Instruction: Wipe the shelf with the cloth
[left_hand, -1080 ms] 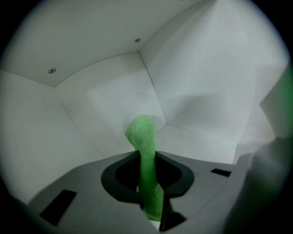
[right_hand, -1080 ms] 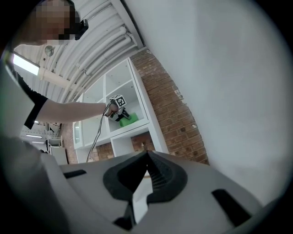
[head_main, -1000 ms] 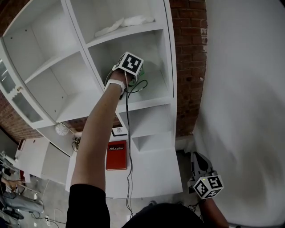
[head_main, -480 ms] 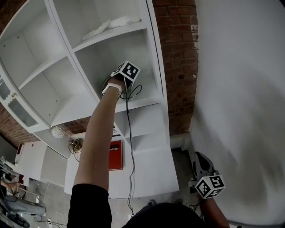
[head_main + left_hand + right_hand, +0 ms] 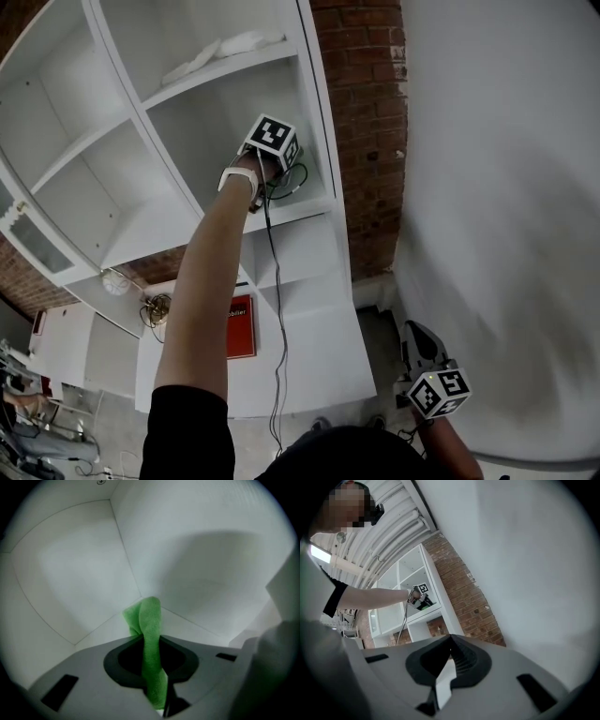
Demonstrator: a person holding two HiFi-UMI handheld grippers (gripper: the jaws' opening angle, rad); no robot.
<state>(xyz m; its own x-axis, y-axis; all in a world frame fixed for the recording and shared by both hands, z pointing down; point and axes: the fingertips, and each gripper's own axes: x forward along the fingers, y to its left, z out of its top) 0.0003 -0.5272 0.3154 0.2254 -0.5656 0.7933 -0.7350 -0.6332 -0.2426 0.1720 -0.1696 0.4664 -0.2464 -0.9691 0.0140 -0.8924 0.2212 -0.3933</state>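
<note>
My left gripper [image 5: 281, 155] reaches into the middle right compartment of the white shelf unit [image 5: 298, 212]. It is shut on a green cloth [image 5: 151, 620], whose folded end sticks out past the jaws and rests close to the compartment's inner corner [image 5: 139, 595]. Only a sliver of green shows beside the marker cube in the head view. My right gripper [image 5: 418, 336] hangs low by the white wall, away from the shelf. Its jaws [image 5: 450, 641] are shut with nothing in them, and the shelf [image 5: 419, 613] shows far off beyond them.
A crumpled white cloth [image 5: 220, 52] lies on the shelf above. A brick wall [image 5: 361, 141] borders the unit on the right, then a plain white wall [image 5: 506, 187]. A cable [image 5: 277, 309] hangs from my left gripper. A red box [image 5: 239, 326] lies on the lower ledge.
My left gripper has shifted with the cloth toward the right side of the compartment. The head view has turned a little. The right gripper stays where it was.
</note>
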